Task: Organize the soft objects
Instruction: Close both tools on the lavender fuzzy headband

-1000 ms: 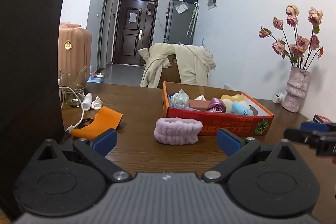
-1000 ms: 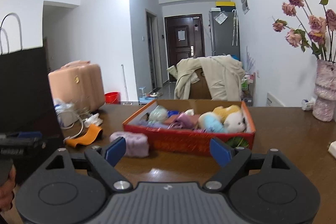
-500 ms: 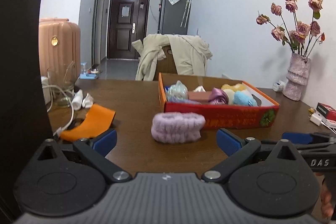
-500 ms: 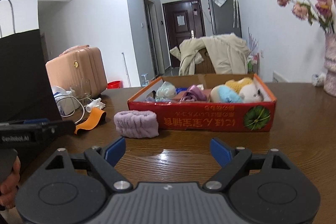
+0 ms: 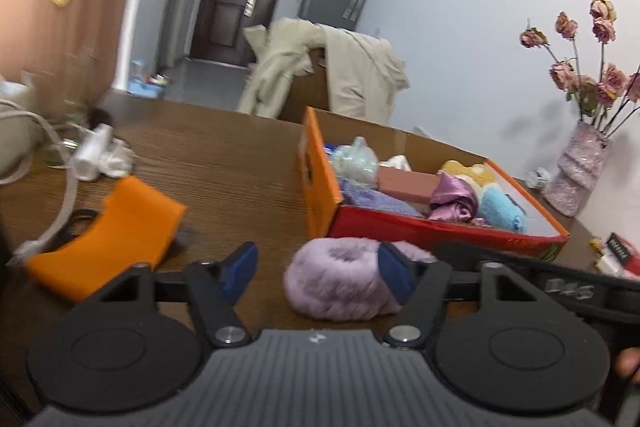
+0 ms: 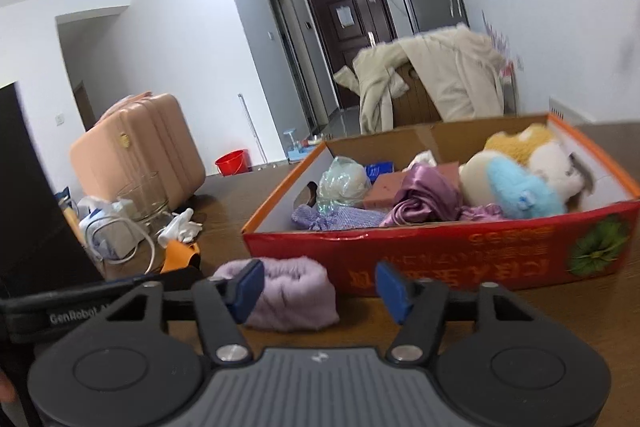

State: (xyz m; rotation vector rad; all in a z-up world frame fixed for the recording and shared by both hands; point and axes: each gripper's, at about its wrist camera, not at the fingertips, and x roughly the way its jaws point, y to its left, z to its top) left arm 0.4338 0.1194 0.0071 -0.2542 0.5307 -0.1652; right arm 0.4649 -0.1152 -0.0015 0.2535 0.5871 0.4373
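A fluffy lilac headband (image 5: 336, 287) lies on the wooden table just in front of the red cardboard box (image 5: 440, 229) of soft toys and cloths. My left gripper (image 5: 318, 273) is low over the band's left end. Its jaws are closing, the right pad overlaps the band and the left pad stands clear of it. My right gripper (image 6: 320, 289) is at the band's (image 6: 292, 293) other end by the box (image 6: 440, 261), also closing, with only its left pad over the fluff. An orange elastic band (image 5: 112, 239) lies to the left.
White cable, a glass (image 6: 144, 201) and small white items crowd the table's left, by a pink suitcase (image 6: 136, 147). A black bag (image 6: 28, 195) stands at the near left. A vase of dried roses (image 5: 580, 171) is beyond the box. A coat-draped chair (image 5: 328, 79) is behind the table.
Both grippers have moved forward and down to the lilac headband, which now looms large between their fingers. Both pairs of jaws have narrowed.
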